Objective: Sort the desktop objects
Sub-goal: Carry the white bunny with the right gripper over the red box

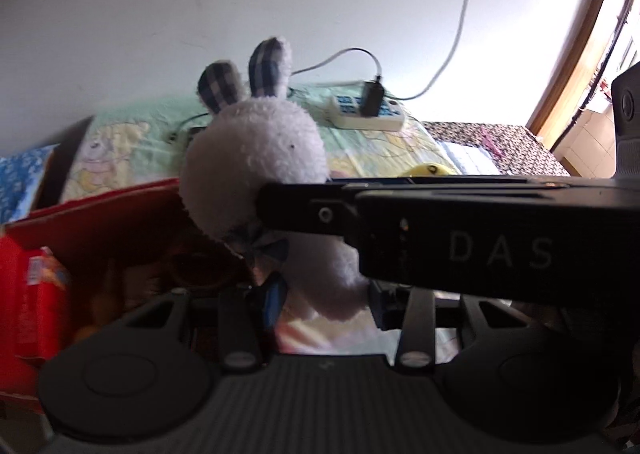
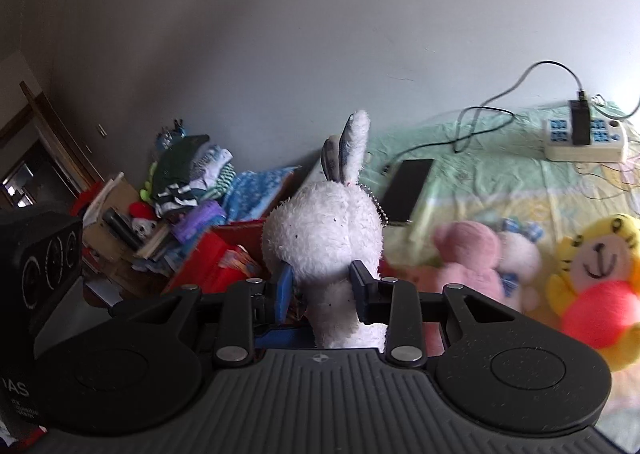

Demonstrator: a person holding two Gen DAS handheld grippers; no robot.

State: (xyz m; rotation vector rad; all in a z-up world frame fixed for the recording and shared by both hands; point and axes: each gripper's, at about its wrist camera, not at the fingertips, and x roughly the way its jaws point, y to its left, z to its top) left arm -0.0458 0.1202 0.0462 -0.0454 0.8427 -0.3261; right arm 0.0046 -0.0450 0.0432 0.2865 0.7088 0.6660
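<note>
A white plush rabbit [image 1: 256,158] with plaid ears hangs upright in the air, and both grippers have hold of it. In the left wrist view my left gripper [image 1: 328,302] is shut on its lower body. A black finger [image 1: 304,210] of the right gripper reaches in from the right at the rabbit's neck. In the right wrist view my right gripper [image 2: 320,286] is shut on the rabbit [image 2: 324,238] just below the head, seen from behind. An open red box [image 1: 80,222] lies below and to the left.
On the pastel bedcover [image 2: 480,182] lie a pink plush [image 2: 468,254], a small white plush [image 2: 520,258], a yellow tiger plush [image 2: 600,274], a black phone [image 2: 408,190] and a power strip [image 2: 584,142] with cables. Behind the red box [image 2: 224,254] sits a pile of clothes and books [image 2: 180,182].
</note>
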